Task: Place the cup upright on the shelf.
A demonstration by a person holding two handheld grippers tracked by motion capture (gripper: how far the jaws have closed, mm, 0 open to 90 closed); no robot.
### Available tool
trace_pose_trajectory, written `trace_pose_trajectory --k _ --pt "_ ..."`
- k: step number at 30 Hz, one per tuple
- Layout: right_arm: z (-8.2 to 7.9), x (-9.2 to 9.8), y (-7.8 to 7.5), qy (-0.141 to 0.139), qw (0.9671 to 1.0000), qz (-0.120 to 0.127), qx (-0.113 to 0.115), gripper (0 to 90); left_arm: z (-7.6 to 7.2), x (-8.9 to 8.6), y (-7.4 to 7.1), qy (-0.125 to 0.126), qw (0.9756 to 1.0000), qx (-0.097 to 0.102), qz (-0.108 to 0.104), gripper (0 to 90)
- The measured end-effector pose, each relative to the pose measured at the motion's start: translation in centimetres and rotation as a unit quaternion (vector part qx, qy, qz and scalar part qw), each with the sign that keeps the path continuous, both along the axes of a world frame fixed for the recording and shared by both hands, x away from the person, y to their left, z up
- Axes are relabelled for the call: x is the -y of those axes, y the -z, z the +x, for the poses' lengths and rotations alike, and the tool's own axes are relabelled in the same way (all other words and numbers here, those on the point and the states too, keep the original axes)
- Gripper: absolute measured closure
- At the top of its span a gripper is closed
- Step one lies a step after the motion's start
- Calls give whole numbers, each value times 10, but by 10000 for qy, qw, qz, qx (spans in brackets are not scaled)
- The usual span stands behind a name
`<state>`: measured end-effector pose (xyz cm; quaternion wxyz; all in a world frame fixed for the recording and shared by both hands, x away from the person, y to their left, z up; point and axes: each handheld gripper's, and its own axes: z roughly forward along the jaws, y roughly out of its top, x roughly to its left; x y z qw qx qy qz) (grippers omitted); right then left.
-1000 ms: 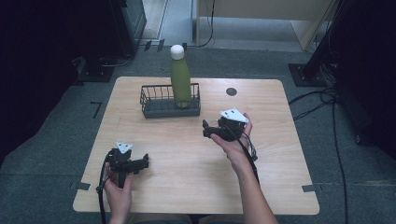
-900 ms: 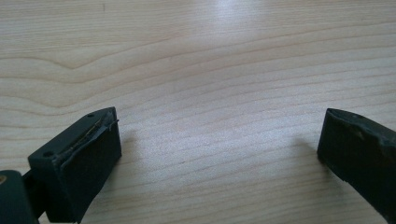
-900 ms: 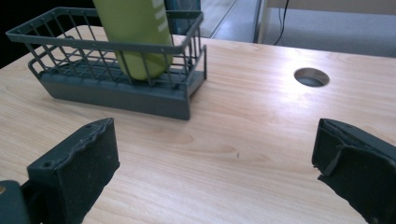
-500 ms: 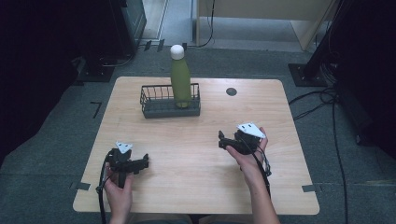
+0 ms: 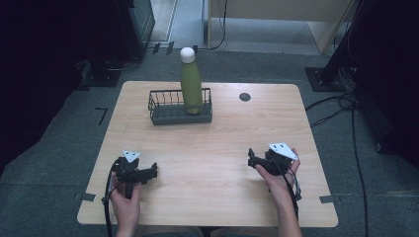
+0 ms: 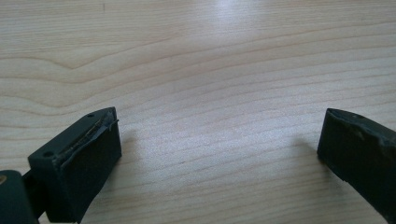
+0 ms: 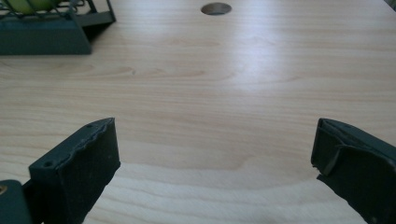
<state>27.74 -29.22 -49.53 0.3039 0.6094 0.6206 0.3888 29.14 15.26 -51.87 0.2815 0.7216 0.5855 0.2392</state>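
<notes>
A green bottle [image 5: 190, 86] with a white cap stands upright in a dark wire basket [image 5: 170, 114] at the far middle of the wooden table [image 5: 217, 143]. My left gripper [image 5: 150, 171] rests low at the near left, open, with bare wood between its jaws [image 6: 219, 140]. At the near right, my right gripper [image 5: 252, 158] is open too and holds nothing [image 7: 215, 149]. The basket's corner [image 7: 51, 32] shows in the right gripper view at the upper left, well ahead of the jaws.
A round cable hole [image 5: 245, 97] sits in the tabletop to the right of the basket, also visible as the hole [image 7: 215, 8] ahead of the right gripper. Cables [image 5: 341, 106] lie on the floor to the right. Dark equipment stands behind the table at the left.
My right gripper has drawn back from near the basket toward the table's near right and come down low. The left gripper has stayed put.
</notes>
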Motion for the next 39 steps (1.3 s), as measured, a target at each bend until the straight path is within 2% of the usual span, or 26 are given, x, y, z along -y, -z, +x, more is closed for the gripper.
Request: trace_pose_trajectory --k 12,19,24,33,39 --pt "-30 43 13 473 9988 13 -118 7 0 0 0 0 10000 1 0 1" --pt "-46 65 16 718 9973 -9 -151 7 0 1 0 -36 10000 6 -8 1" --pt "-56 78 19 800 9965 -156 -208 7 0 3 0 -39 10000 10 -11 1" --pt "-72 96 27 954 9945 -214 -388 8 0 3 0 -40 10000 10 -15 1" --pt "-80 102 29 908 9927 -424 -669 8 0 3 0 -37 10000 9 -12 1"
